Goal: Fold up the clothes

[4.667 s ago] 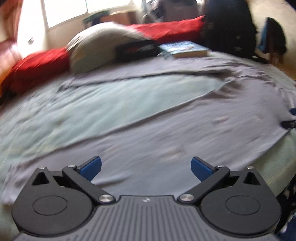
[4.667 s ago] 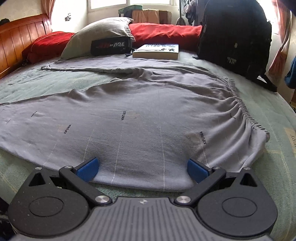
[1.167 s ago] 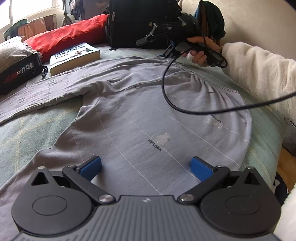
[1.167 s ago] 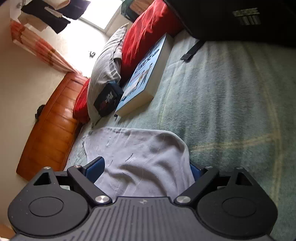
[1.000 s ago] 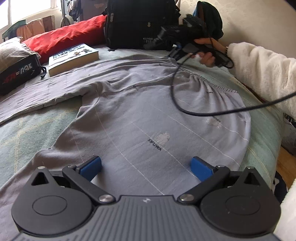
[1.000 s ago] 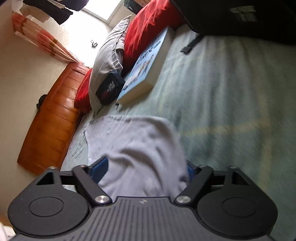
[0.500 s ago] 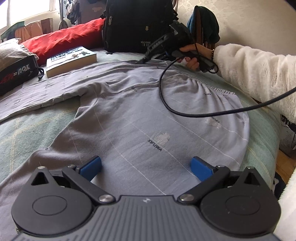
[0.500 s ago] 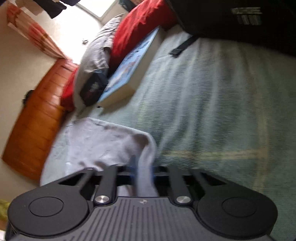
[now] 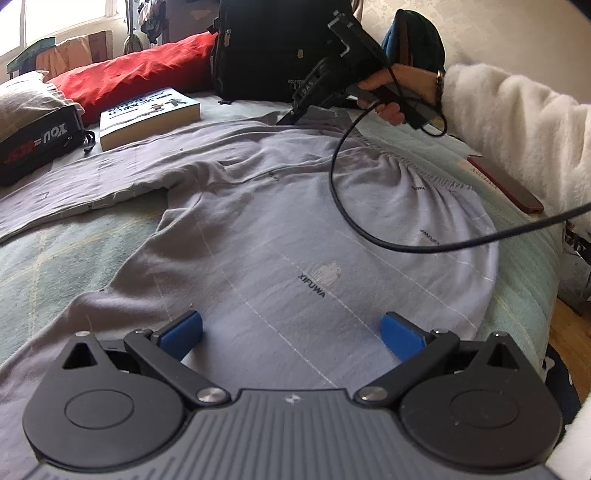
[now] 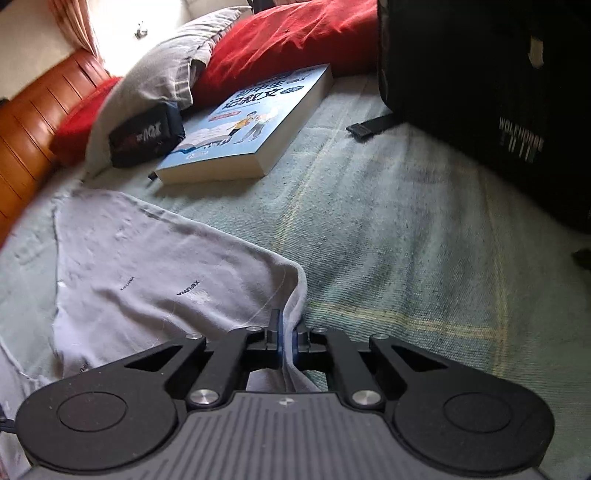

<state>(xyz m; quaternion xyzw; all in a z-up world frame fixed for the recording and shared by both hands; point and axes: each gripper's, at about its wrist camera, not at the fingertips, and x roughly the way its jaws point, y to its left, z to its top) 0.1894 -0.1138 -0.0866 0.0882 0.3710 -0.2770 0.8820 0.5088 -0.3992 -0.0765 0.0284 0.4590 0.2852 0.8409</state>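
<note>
While the grey trousers [image 9: 280, 236] lie spread on the green bedspread [image 9: 55, 258], their gathered waistband sits toward the right of the left wrist view and the two legs run away leftward, so the long axis goes across the bed from waistband to cuffs. The upper leg stretches past the book [image 9: 147, 118] toward the pillow side.

The left gripper [image 9: 291, 332] hovers over the near part of the cloth, tilted downward, its blue pads [image 9: 181, 332] standing wide with nothing between them. The right gripper [image 10: 286, 336] also points down at the bed; its jaws are pinched together on a fold of the trousers' edge near the waistband, the cloth rising into the pads from the bedspread.

Only the left wrist view shows the person's right hand [image 9: 391, 96] around the tool's handle, the white fleecy sleeve [image 9: 517, 122], the black cable [image 9: 354, 221] looping over the trousers, and a dark red flat object [image 9: 506, 184] by the bed's edge. Only the right wrist view shows the pinch itself up close, and the wooden headboard [image 10: 33, 122] behind the red cushion [image 10: 295, 33] and grey pillow [image 10: 159, 66]. Both views show the black backpack [image 10: 498, 92] and a black pouch [image 10: 147, 136].
</note>
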